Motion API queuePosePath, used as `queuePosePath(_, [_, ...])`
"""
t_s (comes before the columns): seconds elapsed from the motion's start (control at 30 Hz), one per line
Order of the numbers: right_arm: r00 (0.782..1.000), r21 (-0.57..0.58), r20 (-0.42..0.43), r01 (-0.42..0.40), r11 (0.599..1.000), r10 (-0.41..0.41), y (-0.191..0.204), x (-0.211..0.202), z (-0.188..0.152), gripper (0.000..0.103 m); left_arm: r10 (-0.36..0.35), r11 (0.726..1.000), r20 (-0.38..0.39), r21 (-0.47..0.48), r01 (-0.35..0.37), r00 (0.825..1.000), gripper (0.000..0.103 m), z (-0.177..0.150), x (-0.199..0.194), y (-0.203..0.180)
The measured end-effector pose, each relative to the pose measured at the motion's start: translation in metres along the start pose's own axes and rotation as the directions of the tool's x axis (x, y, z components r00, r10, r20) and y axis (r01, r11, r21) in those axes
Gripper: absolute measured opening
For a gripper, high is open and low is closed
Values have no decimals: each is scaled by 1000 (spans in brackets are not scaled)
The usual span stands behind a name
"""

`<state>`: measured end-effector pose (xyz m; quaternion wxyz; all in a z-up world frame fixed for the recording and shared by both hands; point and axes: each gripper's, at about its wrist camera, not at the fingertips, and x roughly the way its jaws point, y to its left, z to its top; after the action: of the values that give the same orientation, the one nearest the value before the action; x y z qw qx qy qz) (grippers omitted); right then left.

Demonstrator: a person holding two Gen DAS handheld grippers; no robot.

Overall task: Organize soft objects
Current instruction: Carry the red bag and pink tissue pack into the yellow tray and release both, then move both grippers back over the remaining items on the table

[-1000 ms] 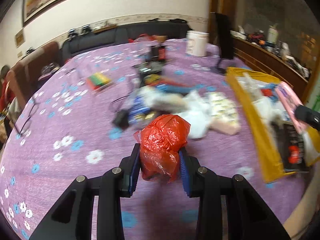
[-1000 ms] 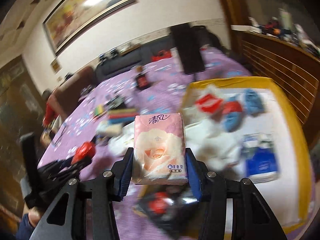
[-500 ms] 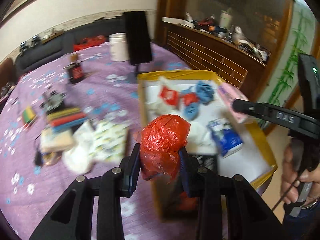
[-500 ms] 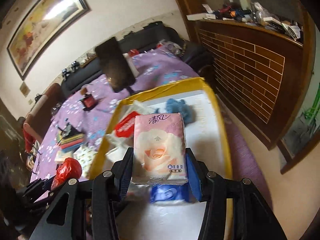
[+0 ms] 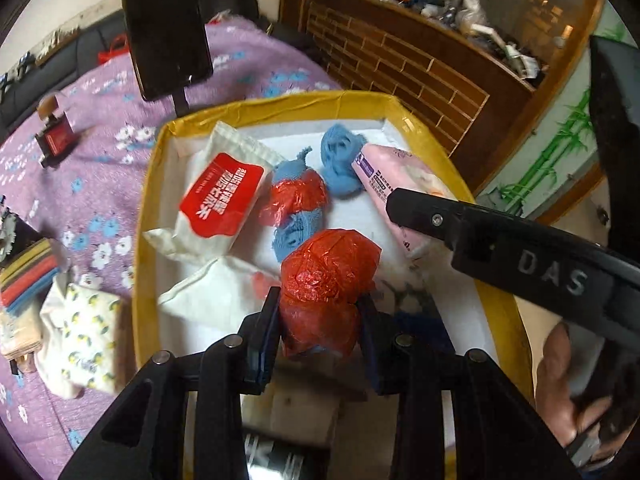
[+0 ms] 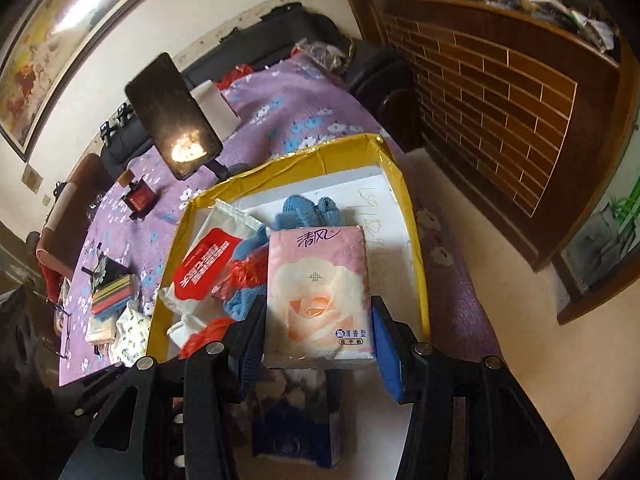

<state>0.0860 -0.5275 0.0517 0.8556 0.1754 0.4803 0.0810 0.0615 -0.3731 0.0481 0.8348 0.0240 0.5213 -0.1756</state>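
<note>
My left gripper (image 5: 319,308) is shut on a crumpled red plastic bag (image 5: 326,276) and hangs over the near part of the yellow-rimmed box (image 5: 148,184). In the box lie a white wipes pack with a red label (image 5: 218,204), blue cloths (image 5: 340,156), another red bag (image 5: 296,196) and a white pouch (image 5: 216,292). My right gripper (image 6: 318,312) is shut on a pink rose-print tissue pack (image 6: 318,292), held above the box (image 6: 312,160). One of its fingers (image 5: 440,216) crosses the left wrist view at the right, with the pink pack (image 5: 400,176) beyond it.
A dark phone on a stand (image 5: 166,28) rises behind the box on the purple floral cloth (image 5: 92,128). Left of the box lie a lemon-print pack (image 5: 90,336) and stacked coloured pads (image 5: 28,276). A blue tissue pack (image 6: 296,432) lies under the right gripper. A wooden cabinet (image 6: 500,92) stands right.
Both grippers have swung from the pile on the purple cloth to above the yellow box, each keeping its hold. The box contents now fill both views.
</note>
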Motion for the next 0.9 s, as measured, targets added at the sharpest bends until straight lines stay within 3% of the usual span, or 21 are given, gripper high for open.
queuePosePath(0.27, [999,-24,8,36,999,-36,2,25,24,54,25,998,-4,-62,-25,1000,35,17,14,3])
queuePosePath(0.47, [998,-44,28,53,998,-52,5,26,29,58,2,999,34,-42,-1,999,65,17,13,-3])
queuePosePath(0.9, [993,-15,119,-14,1000,16,9,-26,6,59,-63,996,107,-49,69,992,66,0,-32,3])
